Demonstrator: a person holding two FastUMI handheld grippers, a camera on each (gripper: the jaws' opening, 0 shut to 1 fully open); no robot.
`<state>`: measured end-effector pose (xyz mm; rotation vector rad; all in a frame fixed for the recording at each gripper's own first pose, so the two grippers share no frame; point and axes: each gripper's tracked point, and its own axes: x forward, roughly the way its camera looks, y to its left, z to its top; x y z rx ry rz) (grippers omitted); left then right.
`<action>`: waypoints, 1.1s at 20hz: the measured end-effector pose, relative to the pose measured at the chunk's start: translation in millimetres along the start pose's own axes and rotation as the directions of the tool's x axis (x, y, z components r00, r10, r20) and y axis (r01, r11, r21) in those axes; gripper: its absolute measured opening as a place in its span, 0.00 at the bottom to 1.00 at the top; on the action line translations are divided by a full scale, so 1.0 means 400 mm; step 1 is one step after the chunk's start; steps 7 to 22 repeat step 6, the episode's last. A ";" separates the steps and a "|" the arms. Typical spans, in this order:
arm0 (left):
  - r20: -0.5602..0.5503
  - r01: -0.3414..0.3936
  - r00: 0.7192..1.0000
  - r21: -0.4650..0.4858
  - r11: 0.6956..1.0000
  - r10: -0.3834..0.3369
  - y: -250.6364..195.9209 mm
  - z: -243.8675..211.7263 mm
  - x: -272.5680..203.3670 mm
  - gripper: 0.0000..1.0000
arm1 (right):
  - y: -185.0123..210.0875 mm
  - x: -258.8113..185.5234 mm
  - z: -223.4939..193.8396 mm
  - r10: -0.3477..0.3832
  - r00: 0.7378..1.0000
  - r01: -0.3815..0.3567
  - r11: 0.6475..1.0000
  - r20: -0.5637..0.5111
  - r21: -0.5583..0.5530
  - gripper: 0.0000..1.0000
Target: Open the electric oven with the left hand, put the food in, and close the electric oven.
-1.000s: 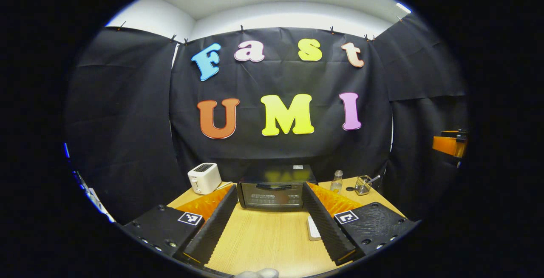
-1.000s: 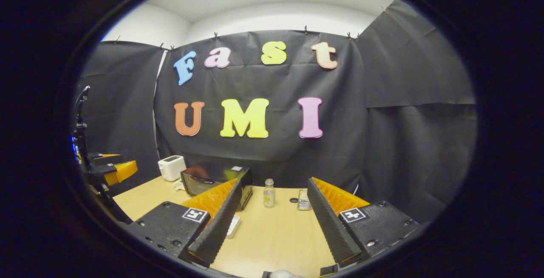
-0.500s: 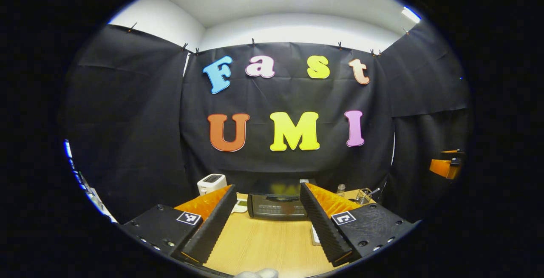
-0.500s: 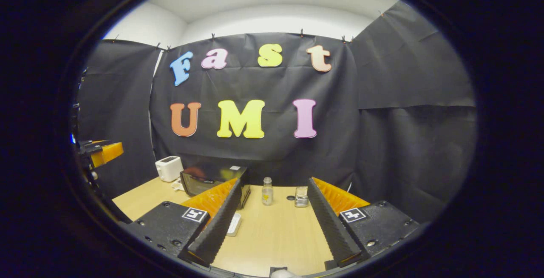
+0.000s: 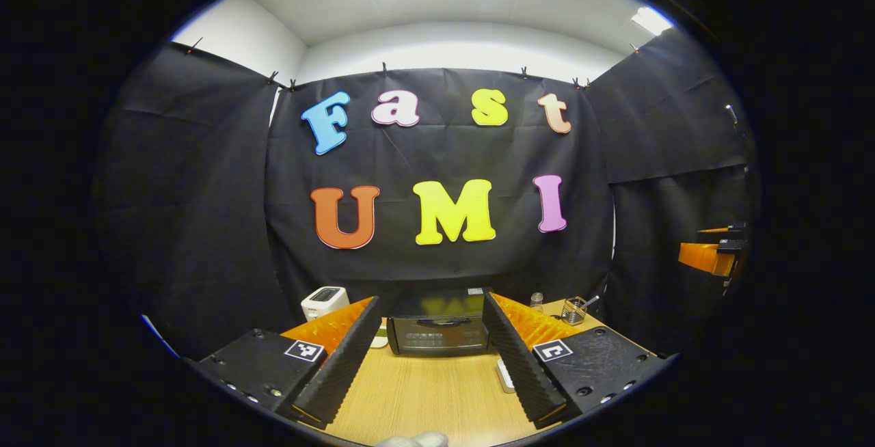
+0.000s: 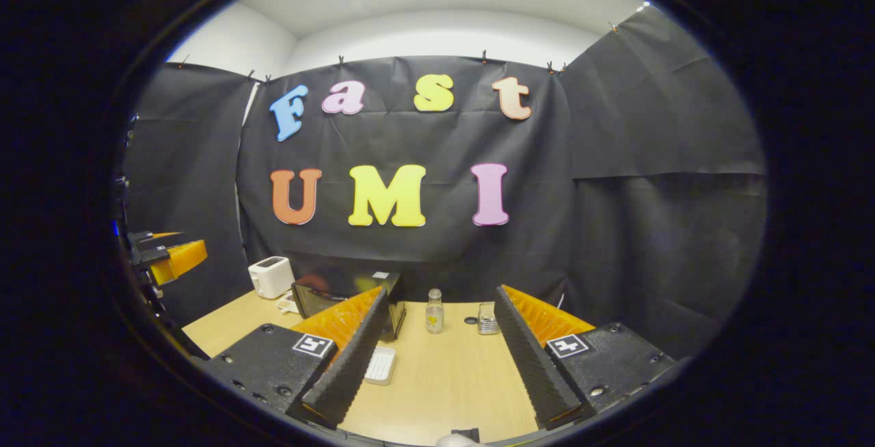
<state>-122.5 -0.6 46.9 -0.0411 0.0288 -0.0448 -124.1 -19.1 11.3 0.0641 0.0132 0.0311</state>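
A: Left gripper (image 5: 429, 358)?
B: Fingers spread wide, holding nothing, raised over the pale wooden table (image 5: 424, 392), aimed at the black electric oven (image 5: 437, 327) at the far edge; door shut, dark glass hiding whatever sits inside

A: Right gripper (image 6: 437, 358)?
B: Also spread wide and empty, above the table well short of the oven (image 6: 342, 293), which stands off to its left

A: Food?
B: Flat white rectangular tray (image 6: 380, 365) lying on the table in front of the oven, just beside the right gripper's left finger; contents too small to tell

A: Other containers?
B: Small clear glass bottle (image 6: 433, 312) upright with something yellowish in the bottom; wire mesh holder (image 5: 573, 310) with a utensil leaning in it; white toaster (image 5: 324, 302) left of the oven
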 end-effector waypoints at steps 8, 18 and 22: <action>-0.009 0.025 1.000 -0.010 1.000 -0.025 0.012 -0.018 -0.007 0.95 | 0.035 -0.022 -0.007 -0.018 1.000 0.018 1.000 0.003 -0.003 0.99; -0.009 0.025 1.000 -0.010 1.000 -0.025 0.012 -0.018 -0.007 0.95 | 0.035 -0.022 -0.007 -0.018 1.000 0.018 1.000 0.003 -0.003 0.99; -0.009 0.025 1.000 -0.010 1.000 -0.025 0.012 -0.018 -0.007 0.95 | 0.035 -0.022 -0.007 -0.018 1.000 0.018 1.000 0.003 -0.003 0.99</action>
